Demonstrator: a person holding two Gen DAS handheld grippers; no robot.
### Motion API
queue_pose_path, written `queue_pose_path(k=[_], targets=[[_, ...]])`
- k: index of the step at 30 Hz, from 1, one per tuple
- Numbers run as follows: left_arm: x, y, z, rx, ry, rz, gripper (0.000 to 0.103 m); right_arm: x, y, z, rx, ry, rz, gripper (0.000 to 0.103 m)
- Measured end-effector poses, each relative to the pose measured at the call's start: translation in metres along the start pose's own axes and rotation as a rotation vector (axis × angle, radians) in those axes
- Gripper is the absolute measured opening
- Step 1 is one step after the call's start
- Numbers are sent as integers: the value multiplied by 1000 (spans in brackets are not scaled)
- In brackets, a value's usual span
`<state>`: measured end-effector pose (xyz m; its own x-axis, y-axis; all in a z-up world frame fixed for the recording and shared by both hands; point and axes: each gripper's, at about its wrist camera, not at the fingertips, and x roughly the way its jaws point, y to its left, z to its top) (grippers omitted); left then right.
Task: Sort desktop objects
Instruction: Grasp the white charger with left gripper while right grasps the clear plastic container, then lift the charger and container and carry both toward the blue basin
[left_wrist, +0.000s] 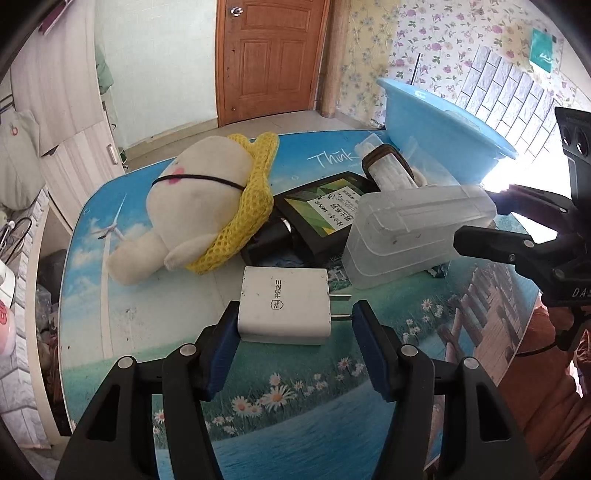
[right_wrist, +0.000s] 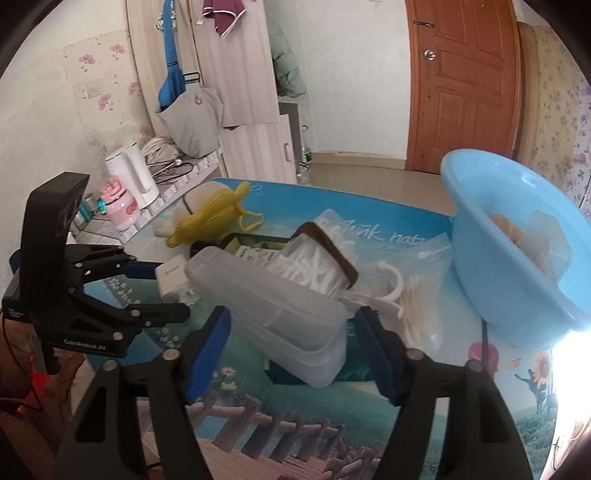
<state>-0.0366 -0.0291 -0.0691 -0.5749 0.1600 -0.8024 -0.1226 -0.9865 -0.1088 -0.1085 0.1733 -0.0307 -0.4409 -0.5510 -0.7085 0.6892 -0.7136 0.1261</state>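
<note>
1. Left wrist view: the left gripper (left_wrist: 295, 325) stood with its jaws spread wide over the bench (left_wrist: 147, 325), holding nothing. The white charger (left_wrist: 283, 304) lay flat between the two blue pads; the left pad looked close against its side, while the right pad stood just off the plug prongs.
2. At 11 o'clock from the charger lay the white plush toy (left_wrist: 192, 195), wrapped in a yellow net (left_wrist: 251, 206).
3. At 12 o'clock lay a black box (left_wrist: 321, 210) with a green label, and beyond it a clear tub of white picks (left_wrist: 388, 171).
4. At 2 o'clock from the charger sat the frosted plastic case (left_wrist: 410, 232). The right gripper (left_wrist: 476, 225) reached in from 3 o'clock toward the case's end; whether it touched the case could not be told from here.
5. The blue basin (left_wrist: 436, 122) stood at 1 o'clock, behind the case.
6. Right wrist view: the right gripper (right_wrist: 291, 343) had its jaws wide apart on either side of the frosted plastic case (right_wrist: 273, 310), neither pad clearly pressing on it.
7. The tub of picks (right_wrist: 321, 262) sat just behind the case at 12 o'clock, a bag of cotton swabs (right_wrist: 421, 306) at 2 o'clock, and the blue basin (right_wrist: 491, 280) at 3 o'clock.
8. The left gripper (right_wrist: 166, 291) was at 9 o'clock, jaws apart around the white charger (right_wrist: 173, 277).
</note>
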Motion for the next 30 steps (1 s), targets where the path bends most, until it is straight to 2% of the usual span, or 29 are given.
queue_pose_path(k=[1, 3, 5, 9, 14, 25, 30], targets=[[-2, 0, -2, -4, 0, 5, 60, -1, 2, -2, -10, 4, 2, 60], [-5, 0, -5, -14, 1, 11, 60, -3, 7, -5, -29, 6, 4, 49], [-7, 1, -9, -22, 4, 11, 60, -6, 8, -8, -14, 17, 38, 43], [-15, -4, -18, -25, 6, 11, 60, -14, 15, -16, -11, 13, 46, 37], [-23, -9, -30, -36, 5, 13, 60, -29, 17, -28, 5, 7, 45, 35], [-28, -10, -38, -67, -8, 34, 60, -64, 2, -50, 78, -23, -136, 34], [-27, -12, -39, -73, -17, 43, 60, -67, 1, -60, 93, 15, -148, 34]])
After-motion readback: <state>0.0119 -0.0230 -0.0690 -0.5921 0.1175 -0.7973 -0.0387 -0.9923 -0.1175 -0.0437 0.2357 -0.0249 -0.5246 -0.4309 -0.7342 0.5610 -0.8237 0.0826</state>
